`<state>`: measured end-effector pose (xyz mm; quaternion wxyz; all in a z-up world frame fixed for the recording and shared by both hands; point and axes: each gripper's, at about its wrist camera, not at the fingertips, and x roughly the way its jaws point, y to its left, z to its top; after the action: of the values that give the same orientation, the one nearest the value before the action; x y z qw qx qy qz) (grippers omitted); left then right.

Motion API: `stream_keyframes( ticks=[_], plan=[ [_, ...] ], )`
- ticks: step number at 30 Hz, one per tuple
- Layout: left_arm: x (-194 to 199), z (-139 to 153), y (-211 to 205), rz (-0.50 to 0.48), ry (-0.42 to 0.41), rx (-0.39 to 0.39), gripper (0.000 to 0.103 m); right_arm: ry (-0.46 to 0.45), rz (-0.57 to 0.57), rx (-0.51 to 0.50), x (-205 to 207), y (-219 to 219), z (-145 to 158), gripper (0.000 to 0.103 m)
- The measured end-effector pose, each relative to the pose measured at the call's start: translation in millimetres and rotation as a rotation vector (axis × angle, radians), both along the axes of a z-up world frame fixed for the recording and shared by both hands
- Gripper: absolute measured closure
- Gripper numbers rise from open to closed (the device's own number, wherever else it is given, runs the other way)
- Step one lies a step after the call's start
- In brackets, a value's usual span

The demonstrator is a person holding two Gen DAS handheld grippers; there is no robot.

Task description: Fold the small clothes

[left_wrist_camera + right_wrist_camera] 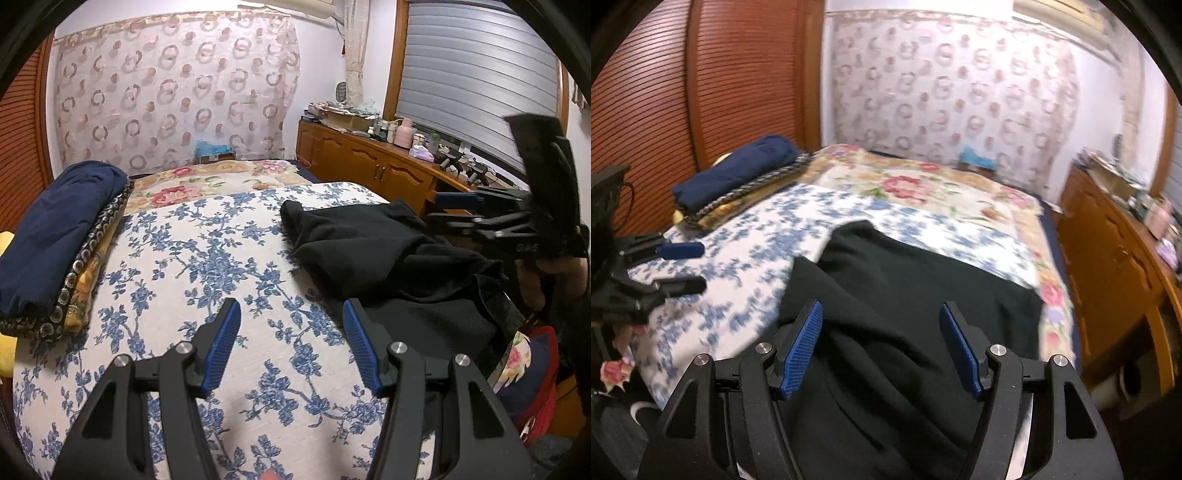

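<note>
A black garment (908,295) lies rumpled on the blue-flowered bedspread (738,280), partly folded over itself. My right gripper (881,306) hovers just above it, open, with the cloth below the blue pads and nothing pinched. In the left wrist view the same garment (369,251) sits to the right. My left gripper (291,306) stands open over bare bedspread (207,258), to the left of the garment. Each gripper shows in the other's view: the right gripper (443,208) at the far right, the left gripper (701,266) at the left edge.
A folded navy garment (55,229) tops a small stack of patterned cloth at the bed's left side. A wooden sideboard (369,162) cluttered with small items runs along the right. A louvred wooden door (665,92) stands left, and a patterned curtain (173,85) hangs behind.
</note>
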<state>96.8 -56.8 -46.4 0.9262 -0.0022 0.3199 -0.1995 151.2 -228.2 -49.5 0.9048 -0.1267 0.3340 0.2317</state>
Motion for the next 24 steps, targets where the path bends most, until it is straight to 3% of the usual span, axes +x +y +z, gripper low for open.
stream_keyframes(
  ticks=[7,13,14,15,16,17,18,24],
  plan=[
    [-0.4,-6.0,8.8,0.014,0.013,-0.013,0.046,0.126,0.12,-0.06,25.0,59.4,-38.3,0.036],
    [-1.0,-10.2,14.4,0.021,0.022,-0.022,0.046,0.168,0.13,-0.16,33.8,77.0,-65.9,0.036],
    [-0.9,-11.2,15.0,0.021,0.024,-0.023,0.046,0.167,0.13,-0.168,35.3,75.5,-67.2,0.043],
    [-1.0,-11.6,15.5,0.021,0.025,-0.024,0.046,0.168,0.129,-0.172,36.5,72.5,-67.7,0.058],
    [-1.1,-12.0,15.9,0.021,0.026,-0.024,0.046,0.169,0.131,-0.17,37.8,69.2,-67.3,0.064],
    [-1.3,-12.1,15.8,0.02,0.027,-0.024,0.046,0.163,0.134,-0.163,37.7,65.7,-64.8,0.081],
    [-1.3,-12.5,15.9,0.019,0.028,-0.023,0.046,0.151,0.14,-0.154,36.7,60.7,-59.7,0.089],
    [-0.2,-14.7,14.5,0.01,0.037,-0.027,0.046,0.045,0.075,-0.075,41.2,18.1,-6.1,0.091]
  ],
)
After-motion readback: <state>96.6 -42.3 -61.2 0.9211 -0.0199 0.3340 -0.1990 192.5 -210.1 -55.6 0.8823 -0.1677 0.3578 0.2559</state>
